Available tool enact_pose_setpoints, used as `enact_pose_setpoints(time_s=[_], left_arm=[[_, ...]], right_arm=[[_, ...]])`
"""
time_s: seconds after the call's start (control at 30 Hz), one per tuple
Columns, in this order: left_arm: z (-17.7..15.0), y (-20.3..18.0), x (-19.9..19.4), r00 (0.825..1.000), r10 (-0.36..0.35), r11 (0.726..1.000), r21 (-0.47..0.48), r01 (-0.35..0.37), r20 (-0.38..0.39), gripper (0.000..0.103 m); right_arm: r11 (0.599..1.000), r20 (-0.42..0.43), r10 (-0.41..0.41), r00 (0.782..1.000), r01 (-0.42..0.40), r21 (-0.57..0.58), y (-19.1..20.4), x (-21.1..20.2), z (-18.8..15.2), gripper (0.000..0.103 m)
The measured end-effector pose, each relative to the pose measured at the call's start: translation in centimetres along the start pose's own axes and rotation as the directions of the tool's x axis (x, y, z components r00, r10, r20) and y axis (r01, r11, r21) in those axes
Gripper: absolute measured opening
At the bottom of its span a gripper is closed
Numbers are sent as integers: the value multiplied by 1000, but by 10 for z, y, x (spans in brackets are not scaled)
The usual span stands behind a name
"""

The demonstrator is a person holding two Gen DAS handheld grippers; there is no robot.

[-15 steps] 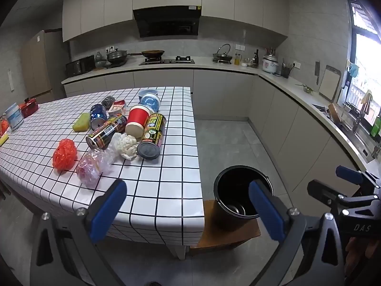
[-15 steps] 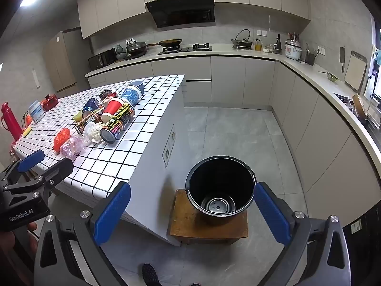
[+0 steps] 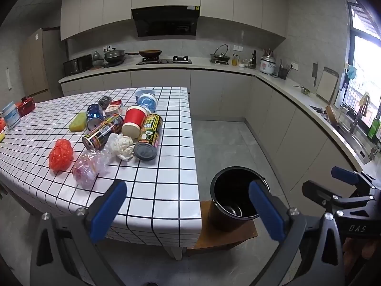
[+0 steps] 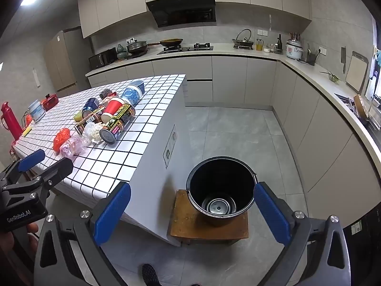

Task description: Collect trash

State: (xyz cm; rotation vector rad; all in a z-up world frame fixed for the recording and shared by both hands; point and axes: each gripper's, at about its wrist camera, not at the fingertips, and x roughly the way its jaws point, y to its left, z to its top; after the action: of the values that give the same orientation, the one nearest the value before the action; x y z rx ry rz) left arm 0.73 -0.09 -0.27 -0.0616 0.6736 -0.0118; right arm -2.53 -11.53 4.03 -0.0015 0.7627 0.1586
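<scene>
Black bucket (image 4: 220, 188) unmoved; both hand-held grippers remain open.

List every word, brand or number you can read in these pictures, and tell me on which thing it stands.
"DAS": on the right hand-held gripper, seen from the left wrist.
"GenRobot.AI": on the left hand-held gripper, seen from the right wrist.
Labels on the cans: too small and blurred to read.

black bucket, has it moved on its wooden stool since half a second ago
No. The black bucket sits at the same spot on the wooden stool, same gap from the tiled island.
</scene>
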Motion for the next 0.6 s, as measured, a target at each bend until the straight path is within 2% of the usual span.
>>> enact_pose_setpoints(time_s=[0.6], left_arm=[[-1, 2, -6, 1000, 2, 1000, 2, -3, 13, 103]], right_arm=[[1000, 1, 1, 1000, -1, -4, -1, 1, 1, 103]])
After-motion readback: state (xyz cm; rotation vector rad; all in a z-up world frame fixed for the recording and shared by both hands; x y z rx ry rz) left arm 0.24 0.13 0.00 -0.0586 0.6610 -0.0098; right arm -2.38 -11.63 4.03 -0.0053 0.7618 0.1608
